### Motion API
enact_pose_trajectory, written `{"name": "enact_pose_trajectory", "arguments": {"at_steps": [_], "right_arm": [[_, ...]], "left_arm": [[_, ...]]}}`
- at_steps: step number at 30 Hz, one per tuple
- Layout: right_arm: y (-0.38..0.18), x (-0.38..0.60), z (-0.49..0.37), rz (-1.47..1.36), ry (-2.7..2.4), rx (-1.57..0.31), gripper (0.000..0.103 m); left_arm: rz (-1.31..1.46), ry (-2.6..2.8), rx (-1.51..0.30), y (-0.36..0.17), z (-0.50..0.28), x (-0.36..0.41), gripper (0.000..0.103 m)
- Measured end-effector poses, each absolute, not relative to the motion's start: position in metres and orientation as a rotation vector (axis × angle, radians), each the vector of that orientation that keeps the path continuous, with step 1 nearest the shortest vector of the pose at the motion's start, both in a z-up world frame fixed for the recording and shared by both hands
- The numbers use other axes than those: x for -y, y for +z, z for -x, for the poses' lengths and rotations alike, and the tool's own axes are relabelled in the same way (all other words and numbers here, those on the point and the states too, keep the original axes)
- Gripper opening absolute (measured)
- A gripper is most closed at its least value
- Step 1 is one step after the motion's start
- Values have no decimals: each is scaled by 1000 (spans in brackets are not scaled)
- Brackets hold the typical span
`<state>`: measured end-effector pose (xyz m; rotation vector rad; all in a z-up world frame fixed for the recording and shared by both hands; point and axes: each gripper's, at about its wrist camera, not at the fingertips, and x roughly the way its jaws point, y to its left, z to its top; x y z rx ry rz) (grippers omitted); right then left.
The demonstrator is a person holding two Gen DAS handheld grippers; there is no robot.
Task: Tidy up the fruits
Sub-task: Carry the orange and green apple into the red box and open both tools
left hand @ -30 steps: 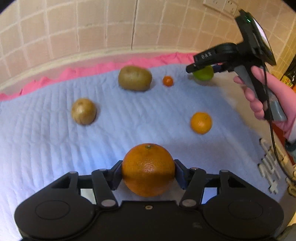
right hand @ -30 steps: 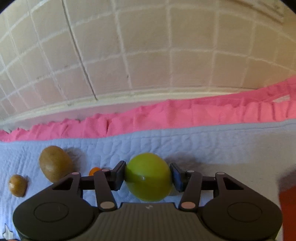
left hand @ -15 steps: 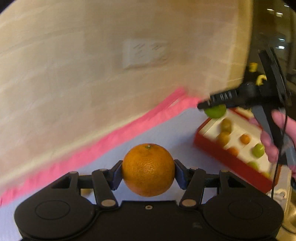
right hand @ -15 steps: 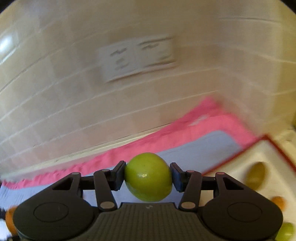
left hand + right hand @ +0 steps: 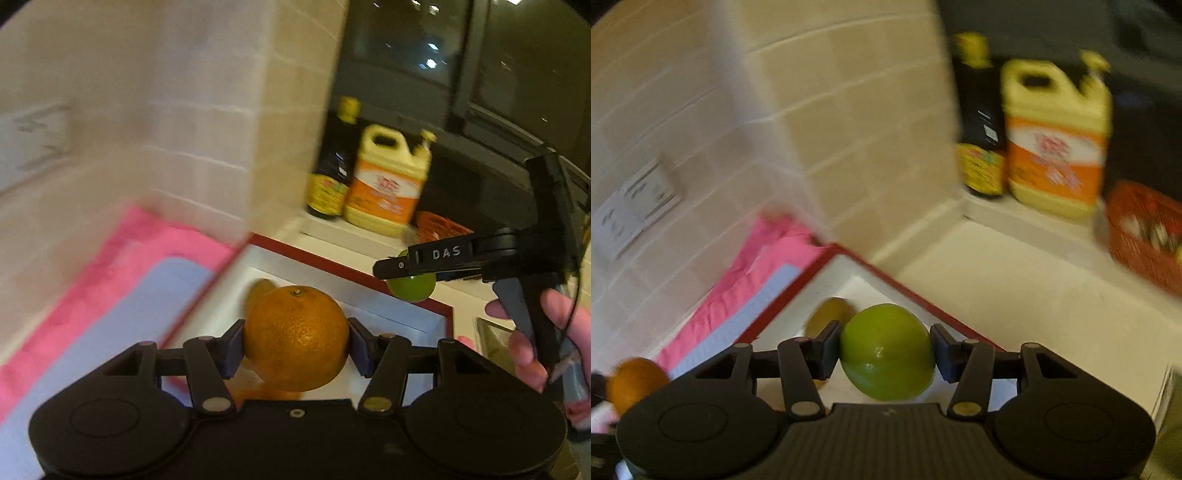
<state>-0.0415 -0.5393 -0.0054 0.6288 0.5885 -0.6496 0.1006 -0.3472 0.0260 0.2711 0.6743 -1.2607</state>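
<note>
My left gripper (image 5: 295,349) is shut on a large orange (image 5: 295,338) and holds it above a red-rimmed white fruit box (image 5: 332,266). My right gripper (image 5: 884,352) is shut on a green lime (image 5: 886,352) over the same box (image 5: 886,273). In the left wrist view the right gripper (image 5: 406,275) hangs over the box's far right rim with the lime (image 5: 412,290) in it. A brownish fruit (image 5: 829,314) lies in the box's far corner. The orange also shows at the left edge of the right wrist view (image 5: 633,382).
A dark sauce bottle (image 5: 332,162), a yellow-and-orange jug (image 5: 388,181) and a red basket (image 5: 1145,236) stand on the white counter beyond the box. A tiled wall corner (image 5: 849,129) rises to the left. Pink and blue cloth (image 5: 110,295) lies left of the box.
Both grippers have swung right from the cloth to the fruit box, each still holding its fruit. The view now shows the counter corner with bottles.
</note>
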Motion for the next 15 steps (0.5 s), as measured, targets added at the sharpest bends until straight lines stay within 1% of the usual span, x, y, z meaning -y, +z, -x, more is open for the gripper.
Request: {"name": "enact_pose_trajectory", "arguments": {"at_steps": [6, 11, 15], "right_arm": [[-28, 554, 47, -680, -666, -623, 54], [-46, 556, 34, -727, -668, -663, 54], [-52, 553, 20, -688, -696, -701, 54]], "left_arm": [[-330, -1306, -782, -15, -96, 405, 68], [-410, -1307, -836, -42, -93, 428, 68], [-420, -1310, -874, -56, -98, 436, 68]]}}
